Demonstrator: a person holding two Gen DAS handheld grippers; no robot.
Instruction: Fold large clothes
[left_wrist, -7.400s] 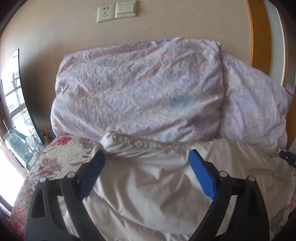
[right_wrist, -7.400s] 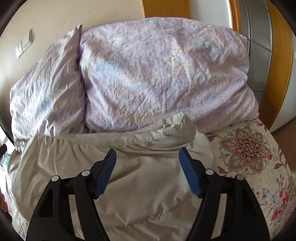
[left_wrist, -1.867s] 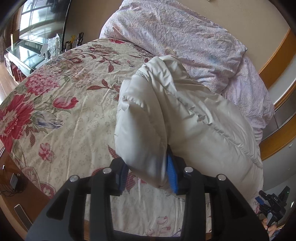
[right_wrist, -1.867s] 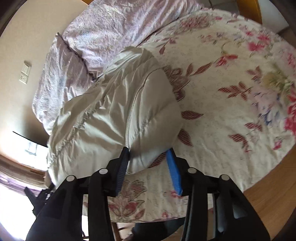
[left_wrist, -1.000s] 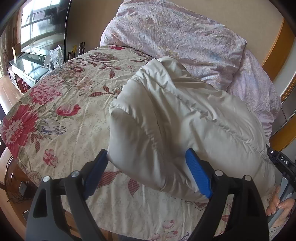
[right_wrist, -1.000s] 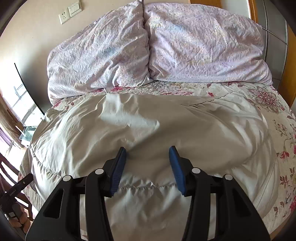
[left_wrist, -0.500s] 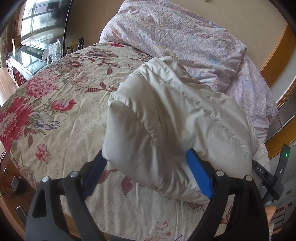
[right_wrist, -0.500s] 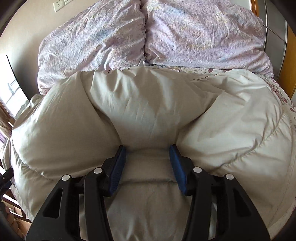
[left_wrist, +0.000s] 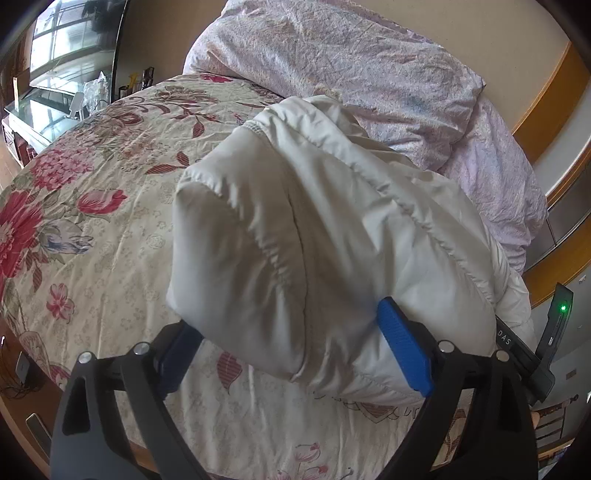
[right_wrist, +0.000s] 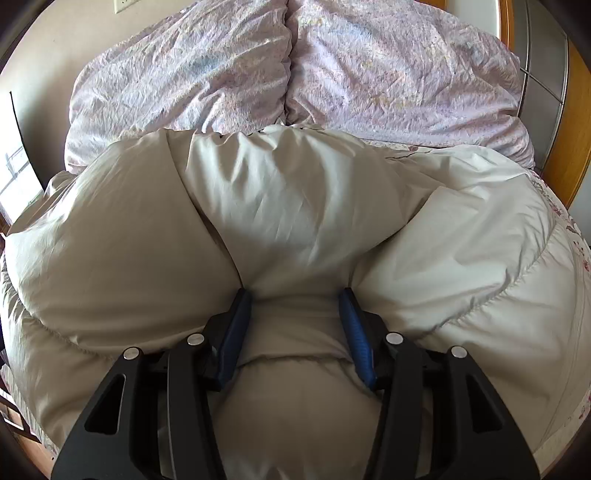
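Floral bed (left_wrist: 110, 206), folded cream jacket (left_wrist: 314, 236), apparently between left gripper (left_wrist: 295, 354) opening jaws

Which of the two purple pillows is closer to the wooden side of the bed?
The crumpled lilac pillow on the right in the right wrist view; it reaches the orange wooden frame, unlike its left twin.

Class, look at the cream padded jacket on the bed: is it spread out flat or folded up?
Folded. The cream padded jacket sits as a thick doubled bundle on the floral bedspread, layers stacked at its near end.
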